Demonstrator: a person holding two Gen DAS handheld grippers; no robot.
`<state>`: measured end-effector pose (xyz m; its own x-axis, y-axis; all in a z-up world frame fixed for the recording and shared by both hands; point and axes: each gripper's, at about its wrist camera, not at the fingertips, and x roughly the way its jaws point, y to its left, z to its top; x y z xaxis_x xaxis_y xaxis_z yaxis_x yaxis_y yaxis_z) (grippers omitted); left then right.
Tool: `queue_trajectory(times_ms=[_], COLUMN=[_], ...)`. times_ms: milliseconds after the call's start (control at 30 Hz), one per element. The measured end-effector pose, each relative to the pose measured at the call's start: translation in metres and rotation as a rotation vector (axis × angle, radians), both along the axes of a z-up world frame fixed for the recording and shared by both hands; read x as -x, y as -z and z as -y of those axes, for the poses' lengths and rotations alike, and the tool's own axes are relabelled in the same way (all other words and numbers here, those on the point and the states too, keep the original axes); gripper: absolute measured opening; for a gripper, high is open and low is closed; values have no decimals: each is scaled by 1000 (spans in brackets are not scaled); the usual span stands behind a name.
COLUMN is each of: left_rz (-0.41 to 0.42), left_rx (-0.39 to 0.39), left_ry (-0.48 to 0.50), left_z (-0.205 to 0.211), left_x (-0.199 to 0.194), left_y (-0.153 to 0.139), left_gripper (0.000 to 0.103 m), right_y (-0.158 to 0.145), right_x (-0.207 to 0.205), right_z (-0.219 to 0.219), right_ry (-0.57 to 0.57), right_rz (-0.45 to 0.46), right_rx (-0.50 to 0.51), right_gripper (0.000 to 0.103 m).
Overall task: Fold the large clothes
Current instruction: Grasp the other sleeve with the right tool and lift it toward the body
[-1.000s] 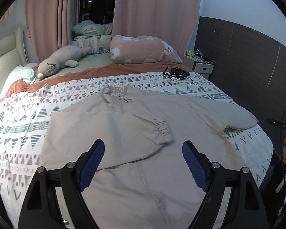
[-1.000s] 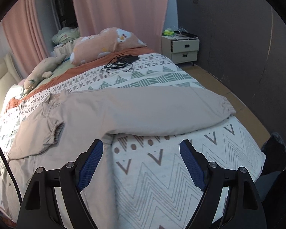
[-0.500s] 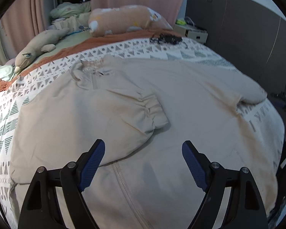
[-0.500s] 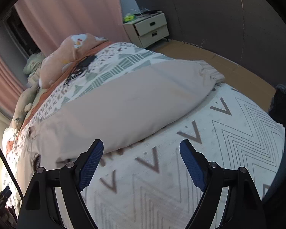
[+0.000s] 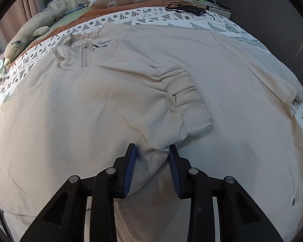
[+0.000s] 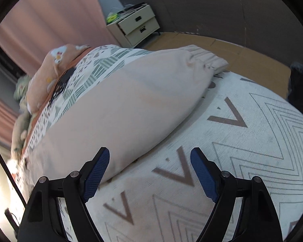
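Jacket (image 5: 222, 76) is spread on the bed (image 6: 242, 141), one sleeve (image 5: 115, 100) already folded across. The left tool (image 5: 152, 151) has just been closing around that sleeve's fold. The right tool (image 6: 149, 157), open, is poised beside the unfolded sleeve (image 6: 131, 104).

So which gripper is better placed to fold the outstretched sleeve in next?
Right. The right gripper hangs open beside the outstretched sleeve, one finger at its edge. The left gripper, just closing, has the already folded sleeve between its fingers.
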<state>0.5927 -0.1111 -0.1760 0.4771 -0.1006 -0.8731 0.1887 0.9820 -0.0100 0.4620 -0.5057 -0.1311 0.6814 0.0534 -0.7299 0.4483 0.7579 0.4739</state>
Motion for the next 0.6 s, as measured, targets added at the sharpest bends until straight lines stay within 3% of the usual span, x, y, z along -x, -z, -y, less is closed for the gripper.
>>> queue_trajectory(times_ms=[233, 333, 367, 400, 433, 467, 567, 600], left_rz=[20, 4, 1, 4, 11, 26, 76, 87], left_rx=[26, 46, 62, 86, 109, 128, 178, 196], left_ry=[17, 15, 12, 9, 5, -3, -39, -54], left_z=[4, 5, 4, 3, 1, 0, -7, -10], left_x=[-7, -5, -6, -3, 0, 4, 18, 23], left_y=[-9, -13, -14, -17, -20, -24, -35, -37], left_gripper=[33, 35, 40, 62, 98, 103, 103, 103], right_y=[11, 13, 13, 13, 15, 16, 23, 24], right_x=[5, 0, -2, -4, -7, -11, -16, -17], right_z=[11, 13, 15, 16, 18, 21, 28, 30], right_ry=[45, 45, 47, 46, 44, 43, 48, 48], right_rz=[48, 52, 59, 66, 71, 76, 89, 90], right_rx=[-46, -38, -43, -49, -54, -61, -84, -87], right_gripper=[81, 76, 76, 73, 67, 64, 50, 39])
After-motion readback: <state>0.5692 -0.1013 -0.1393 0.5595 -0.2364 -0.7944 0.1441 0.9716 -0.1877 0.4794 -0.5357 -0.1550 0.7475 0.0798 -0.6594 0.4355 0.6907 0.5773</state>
